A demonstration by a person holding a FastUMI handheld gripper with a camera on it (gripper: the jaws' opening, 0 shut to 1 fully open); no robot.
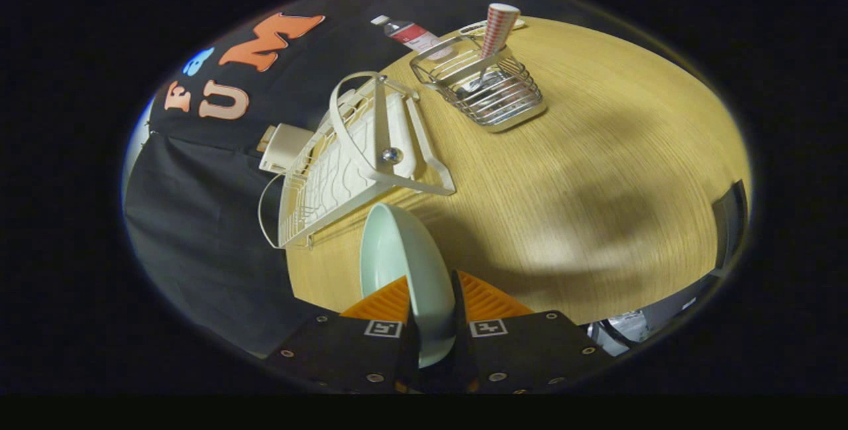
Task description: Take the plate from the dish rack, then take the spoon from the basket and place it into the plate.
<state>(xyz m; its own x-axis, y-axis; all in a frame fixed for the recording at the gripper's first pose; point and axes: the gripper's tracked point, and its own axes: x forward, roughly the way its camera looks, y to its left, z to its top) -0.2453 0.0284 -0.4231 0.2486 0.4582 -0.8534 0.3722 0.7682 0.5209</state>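
Here, gripping the pale green plate (404,264) on edge: gripper (434,304) closed down to a narrow gap, both orange ribbed fingers (384,301) pressing the plate's two faces, rim rising up between and beyond them. Holding the plate clear of the white wire dish rack (344,165), apart from it, just ahead of the rack's near corner and above the wooden table (596,171). Leaning the plate slightly, its hollow side facing toward the rack.

Sitting beyond the fingers and to one side, the dish rack, tilted in this view, with a curved handle bar and a silver knob at its frame. Resting against the rack's far side, a small cream-coloured box (285,146).

Standing further on, well apart from the plate, the metal wire basket (487,89) on the table. Lying inside it, the spoon (474,79), its handle angled up toward the basket's rim; bowl end hard to make out among the wires. Standing upright in the basket's far part, a red-and-white checked paper cup (498,27).

Lying behind the basket near the table's edge, a clear bottle (407,31) with a white cap and a red label. Casting broad soft shadows across the tabletop beside the fingers.
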